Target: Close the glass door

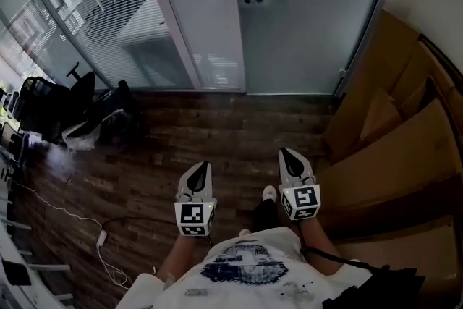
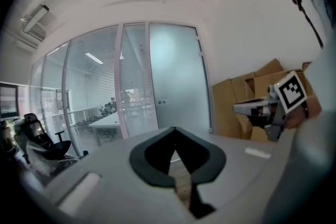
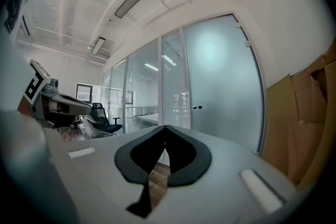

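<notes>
**Both tongs closed and empty, facing the frosted glass door**

In the head view we see the glass door (image 1: 311, 11) filling the upper right of the frame. It is a tall frosted panel with two small round fittings (image 1: 253, 1) near its left edge. A white frame post (image 1: 192, 11) stands directly to its left, and further left a clear glass wall (image 1: 87, 11) with blinds behind it curves towards the upper left corner. We cannot tell from any view whether the door sits fully home against the post.

Our left gripper (image 1: 205, 164) shows at lower centre and our right gripper (image 1: 284, 151) just to its right, a little higher in the frame. Both point up the picture towards the door and are well apart from it, above the dark wooden floor (image 1: 181, 134). Each gripper's own view shows its dark pads meeting at the tips, so both tongs are pinched together with nothing between them. Neither touches anything.

Cardboard boxes (image 1: 405, 163) are stacked along the right edge, near the door's right side. At the left edge stands a black office chair (image 1: 76, 94) among other dark clutter, and a cable (image 1: 101, 236) lies on the floor at lower left. Our white printed shirt (image 1: 249, 264) and one shoe (image 1: 269, 193) show at the bottom centre.
</notes>
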`<state>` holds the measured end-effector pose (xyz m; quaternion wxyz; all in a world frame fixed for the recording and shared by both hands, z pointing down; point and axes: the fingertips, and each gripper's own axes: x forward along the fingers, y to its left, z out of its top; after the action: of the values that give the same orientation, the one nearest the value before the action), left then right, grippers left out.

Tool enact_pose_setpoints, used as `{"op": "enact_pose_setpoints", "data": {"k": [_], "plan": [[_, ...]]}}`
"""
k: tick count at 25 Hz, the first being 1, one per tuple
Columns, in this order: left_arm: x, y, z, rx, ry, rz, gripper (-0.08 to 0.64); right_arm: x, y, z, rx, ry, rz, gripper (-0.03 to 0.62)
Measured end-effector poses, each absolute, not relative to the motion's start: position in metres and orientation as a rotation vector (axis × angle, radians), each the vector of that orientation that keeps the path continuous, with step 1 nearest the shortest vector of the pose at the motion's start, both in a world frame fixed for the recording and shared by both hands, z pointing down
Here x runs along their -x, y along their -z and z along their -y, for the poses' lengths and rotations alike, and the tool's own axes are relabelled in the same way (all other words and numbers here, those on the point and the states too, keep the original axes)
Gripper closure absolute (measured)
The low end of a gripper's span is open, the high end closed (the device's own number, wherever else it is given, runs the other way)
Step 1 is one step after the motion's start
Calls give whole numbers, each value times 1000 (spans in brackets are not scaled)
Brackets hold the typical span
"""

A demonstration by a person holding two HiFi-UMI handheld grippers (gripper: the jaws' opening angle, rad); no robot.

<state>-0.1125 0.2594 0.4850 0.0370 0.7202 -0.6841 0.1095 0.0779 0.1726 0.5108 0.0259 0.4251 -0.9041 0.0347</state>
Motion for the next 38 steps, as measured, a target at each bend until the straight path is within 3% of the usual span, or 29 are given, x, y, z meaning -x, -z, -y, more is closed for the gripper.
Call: {"op": "enact_pose_setpoints", "data": {"k": [14, 38], "plan": [[93, -501, -341, -2199, -284, 2038, 557, -102, -503, -264, -1369, -58, 2744, 584], [57, -491, -306, -2211, -294, 2044, 557, -113, -506, -241, -1223, -66, 2742, 586]]}}
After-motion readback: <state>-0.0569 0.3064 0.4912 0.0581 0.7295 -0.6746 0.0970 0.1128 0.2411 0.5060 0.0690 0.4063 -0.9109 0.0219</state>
